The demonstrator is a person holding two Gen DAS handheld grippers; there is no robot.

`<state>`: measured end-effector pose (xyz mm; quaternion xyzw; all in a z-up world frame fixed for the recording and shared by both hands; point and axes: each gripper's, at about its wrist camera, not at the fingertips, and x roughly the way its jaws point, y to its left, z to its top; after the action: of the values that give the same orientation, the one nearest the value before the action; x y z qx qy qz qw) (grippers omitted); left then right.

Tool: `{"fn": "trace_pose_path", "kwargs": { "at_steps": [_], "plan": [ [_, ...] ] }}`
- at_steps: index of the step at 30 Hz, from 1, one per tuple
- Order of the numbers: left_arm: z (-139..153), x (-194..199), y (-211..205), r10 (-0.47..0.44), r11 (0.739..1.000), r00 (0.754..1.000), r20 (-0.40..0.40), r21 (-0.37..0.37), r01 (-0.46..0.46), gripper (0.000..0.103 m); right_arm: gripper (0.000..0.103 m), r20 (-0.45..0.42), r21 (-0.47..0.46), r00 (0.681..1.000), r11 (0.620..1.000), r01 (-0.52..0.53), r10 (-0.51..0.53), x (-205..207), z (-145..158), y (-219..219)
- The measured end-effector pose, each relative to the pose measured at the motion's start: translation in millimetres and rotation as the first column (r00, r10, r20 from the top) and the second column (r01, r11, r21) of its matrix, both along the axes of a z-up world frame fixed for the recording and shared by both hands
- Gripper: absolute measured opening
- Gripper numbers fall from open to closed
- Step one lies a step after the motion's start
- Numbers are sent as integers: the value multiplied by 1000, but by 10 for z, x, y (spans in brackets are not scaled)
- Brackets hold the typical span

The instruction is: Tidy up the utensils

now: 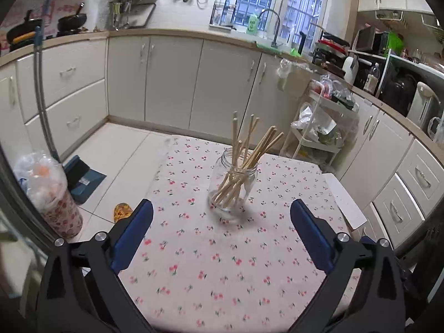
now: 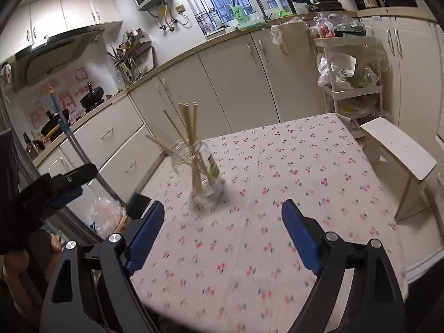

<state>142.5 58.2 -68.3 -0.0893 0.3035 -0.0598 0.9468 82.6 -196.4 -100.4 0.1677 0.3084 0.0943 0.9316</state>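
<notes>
One glass jar (image 1: 232, 183) stands upright on your tabletop (image 1: 211, 263), holding a bundle of roughly ten wooden chopsticks (image 1: 249, 149) that fan out above its rim. Your left gripper (image 1: 222, 222) and right gripper (image 2: 223, 223) both hang short of the jar, fingers spread wide and grasping nothing. Only the right wrist view shows a white stool (image 2: 399, 149) just beside the tabletop; only the left shows a blue dustpan (image 1: 83, 177) on the floor. Nothing stands between fingers and jar.
</notes>
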Motion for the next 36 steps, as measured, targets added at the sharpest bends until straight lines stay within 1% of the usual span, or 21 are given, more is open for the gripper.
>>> {"fn": "trace_pose_path", "kwargs": {
  "at_steps": [1,5,9,11,13,17,20,23,29,32,34,36],
  "plan": [
    [43,-91,24,0,1000,1000,10,-2,0,95,88,1,-6,1000,1000,1,-1,-60,44,2],
    [169,-291,112,10,1000,1000,25,-18,-9,95,89,14,-7,1000,1000,9,-9,-219,181,-10],
    [262,-396,192,29,999,999,-15,-32,-30,95,89,20,-29,999,999,33,-33,-356,371,2],
    [301,-443,206,42,999,998,-45,-28,-43,95,89,23,-26,999,999,38,-37,-415,481,12],
    [363,-498,172,57,998,996,-67,5,-57,95,90,26,-40,998,998,54,-53,-488,621,49],
    [527,-700,97,81,993,996,-45,85,-77,95,95,52,-83,996,993,79,-75,-668,878,124],
    [612,-853,93,100,991,994,-47,95,-95,95,96,57,-117,994,988,101,-95,-803,1011,175],
    [670,-1030,72,115,988,993,-41,109,-110,95,96,47,-115,994,988,106,-101,-939,1055,215],
    [727,-1303,24,115,983,993,-33,146,-109,95,96,34,-121,997,990,78,-74,-1205,1033,355],
    [765,-1390,-56,96,983,995,-36,158,-89,95,96,32,-135,997,988,76,-72,-1253,1063,343],
    [803,-1427,-107,79,984,996,-34,161,-72,95,96,30,-126,996,988,88,-85,-1248,1100,280],
    [841,-1437,-149,74,984,997,-38,164,-67,95,96,5,-116,996,989,87,-87,-1231,1119,241]
  ]
}}
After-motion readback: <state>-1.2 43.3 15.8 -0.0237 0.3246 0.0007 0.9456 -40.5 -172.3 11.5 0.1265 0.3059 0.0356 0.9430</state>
